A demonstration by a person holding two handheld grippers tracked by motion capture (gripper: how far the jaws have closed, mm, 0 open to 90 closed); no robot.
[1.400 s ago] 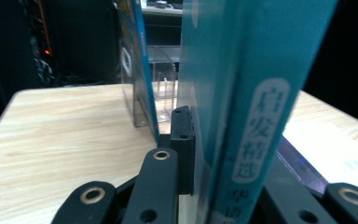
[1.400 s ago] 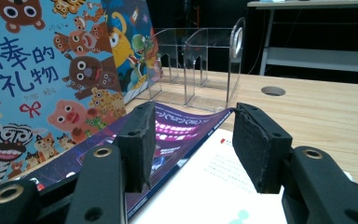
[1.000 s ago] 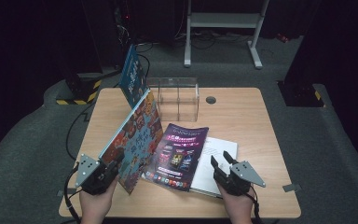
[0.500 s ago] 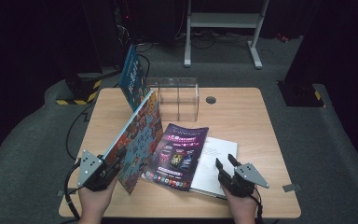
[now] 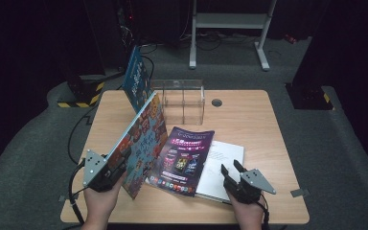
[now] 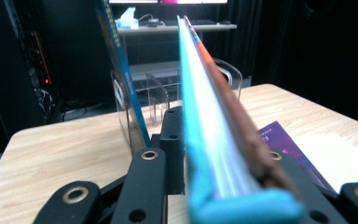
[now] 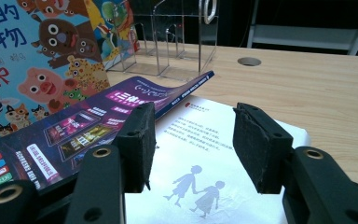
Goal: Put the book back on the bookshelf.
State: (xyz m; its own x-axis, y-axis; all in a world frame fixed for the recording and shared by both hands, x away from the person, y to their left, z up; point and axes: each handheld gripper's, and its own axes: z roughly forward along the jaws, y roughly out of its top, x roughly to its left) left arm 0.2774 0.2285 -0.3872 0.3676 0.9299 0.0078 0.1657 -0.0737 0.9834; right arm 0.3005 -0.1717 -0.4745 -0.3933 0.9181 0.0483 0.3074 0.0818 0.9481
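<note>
A colourful animal picture book stands tilted on its lower edge at the table's left. My left gripper grips it near the bottom corner. In the left gripper view the book's spine runs up between the jaws. They have just been opening a little, and the pads still touch the book. My right gripper hovers open near the front edge. In its own view the right gripper has only the white book between its pads. A purple magazine overlaps that white book.
A clear acrylic rack stands at the back of the wooden table. A blue book leans upright at the rack's left end. A round cable hole lies right of the rack. Dark floor surrounds the table.
</note>
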